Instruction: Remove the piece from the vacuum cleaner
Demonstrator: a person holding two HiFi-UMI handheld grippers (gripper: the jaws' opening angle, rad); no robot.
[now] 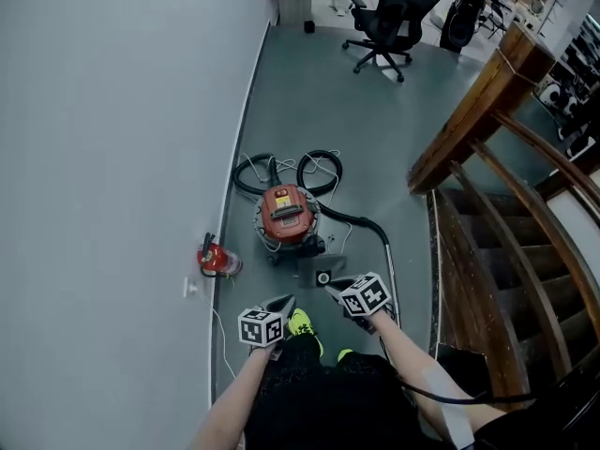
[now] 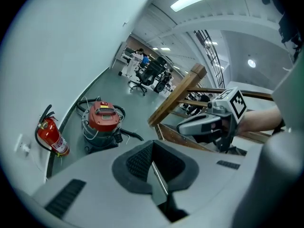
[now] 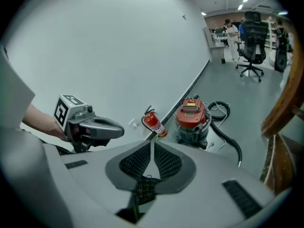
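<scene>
1. Find the red vacuum cleaner (image 1: 287,216) standing upright on the floor (image 1: 375,139), close to the foot of the wall (image 1: 112,157).
2. Follow its black hose (image 1: 314,169), looped behind the canister, then running out to the right into a pale tube (image 1: 387,261). Note the tube's long axis lying along the floor toward the person.
3. Note a small dark part (image 1: 323,277) on the floor just in front of the canister. Cannot tell whether this or the tube is the piece meant.
4. Place the canister ahead of both tools and apart from both. Judge the right hand-held gripper (image 1: 332,285) the nearer to the dark part and the tube.
5. Read the left hand-held gripper (image 1: 281,304) as closed, pads together, nothing between them. Read the right one likewise, closed on nothing.
6. See both held low and forward on bare forearms. See the left one aimed slightly right of the canister and the right one slightly left, toward the fire extinguisher (image 1: 214,259) by the wall.
7. Mind the wooden staircase (image 1: 506,251) at the right. Ignore the office chair (image 1: 389,17) far off.
</scene>
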